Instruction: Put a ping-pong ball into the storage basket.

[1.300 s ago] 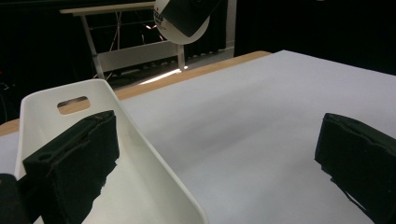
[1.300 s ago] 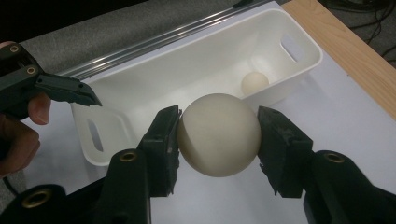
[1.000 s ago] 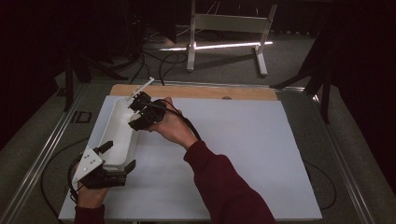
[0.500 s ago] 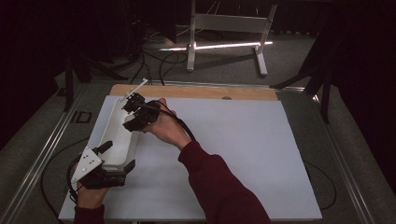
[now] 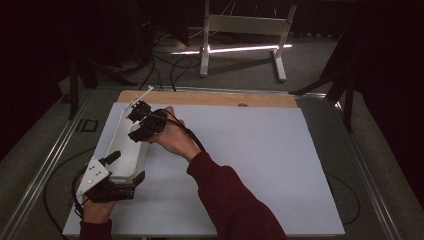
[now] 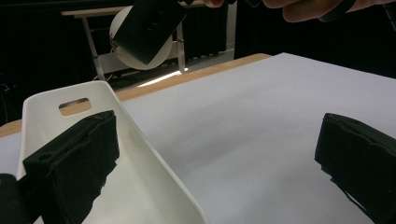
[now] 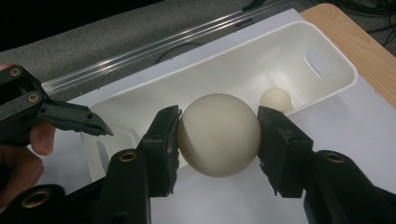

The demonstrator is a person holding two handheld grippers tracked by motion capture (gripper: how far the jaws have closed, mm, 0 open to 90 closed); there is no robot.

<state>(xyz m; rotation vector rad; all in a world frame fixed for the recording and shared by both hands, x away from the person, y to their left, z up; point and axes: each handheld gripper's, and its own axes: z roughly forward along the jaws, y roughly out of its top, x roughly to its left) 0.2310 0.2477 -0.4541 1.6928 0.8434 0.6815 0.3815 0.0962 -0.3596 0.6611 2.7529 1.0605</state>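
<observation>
While the left gripper (image 5: 122,170) sits at the table's near-left w/ jaws wide, one jaw inside the white bin (image 7: 224,74) and one outside its right wall, the right gripper (image 7: 218,135) just right of it clamps a large cream ball (image 7: 218,134) above the bin. Small ball (image 7: 275,99) lies at the bin's far end.

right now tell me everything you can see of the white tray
The white tray is a long, smooth, plastic-looking bin with rounded corners, sloped walls and a slot handle in its far end. It sits upright on the white sheet at the table's left. A small cream ball lies inside. The left hand-held gripper straddles its near wall; the right hand-held gripper holds a bigger cream ball over it.
</observation>
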